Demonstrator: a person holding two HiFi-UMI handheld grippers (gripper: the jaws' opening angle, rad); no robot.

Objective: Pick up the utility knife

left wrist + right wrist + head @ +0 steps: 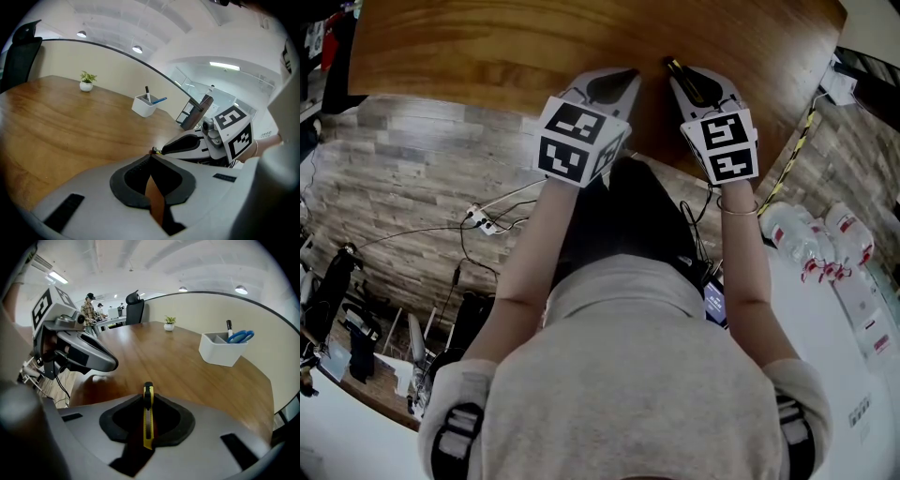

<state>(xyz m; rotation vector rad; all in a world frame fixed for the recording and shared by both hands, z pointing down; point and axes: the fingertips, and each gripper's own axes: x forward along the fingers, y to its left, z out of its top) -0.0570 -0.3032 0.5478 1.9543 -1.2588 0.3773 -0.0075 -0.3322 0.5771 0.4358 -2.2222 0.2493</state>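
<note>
Lower centre: right gripper [148, 398] pinches the utility knife [148, 420] by its slim, stiff, light handle (likely slippery, so grip mid-body); left gripper [151, 158] closed, empty.

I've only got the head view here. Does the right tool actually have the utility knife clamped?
Observer: Yes. In the right gripper view, the right tool is shut on the yellow utility knife, which stands edge-on between its pads.
Operator: And the left tool?
Observer: The left tool is shut with nothing in it.
Operator: Anything ahead on the table?
Observer: A white holder stands on the table, with a small potted plant farther off.
</note>
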